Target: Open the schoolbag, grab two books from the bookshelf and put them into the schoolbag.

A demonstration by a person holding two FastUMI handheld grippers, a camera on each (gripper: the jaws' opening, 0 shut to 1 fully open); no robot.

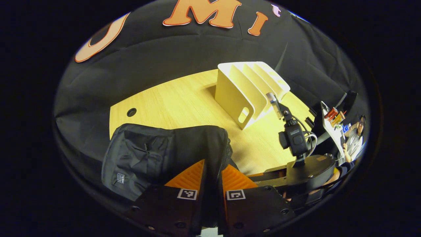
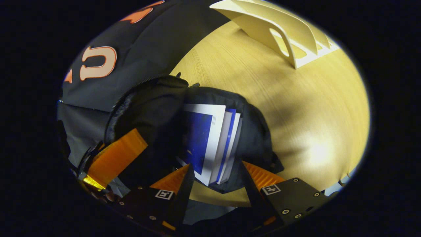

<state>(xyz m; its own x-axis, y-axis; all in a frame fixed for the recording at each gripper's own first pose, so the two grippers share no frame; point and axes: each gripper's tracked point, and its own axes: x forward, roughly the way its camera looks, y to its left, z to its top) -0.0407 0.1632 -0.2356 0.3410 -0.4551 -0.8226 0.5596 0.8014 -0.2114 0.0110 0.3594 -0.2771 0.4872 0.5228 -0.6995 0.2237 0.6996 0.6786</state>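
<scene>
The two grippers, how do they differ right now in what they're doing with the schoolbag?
The left gripper is shut on the schoolbag, pinching its zippered edge between both fingers; the right gripper is open, holding nothing. The left gripper grips the bag's side flap, while the right gripper's spread fingers straddle the books standing in the bag's mouth. Both work at the same bag on the wooden table.

I count one black schoolbag under me, two books standing inside it, one white bookshelf with several dividers, and one wooden table beneath them all.
</scene>
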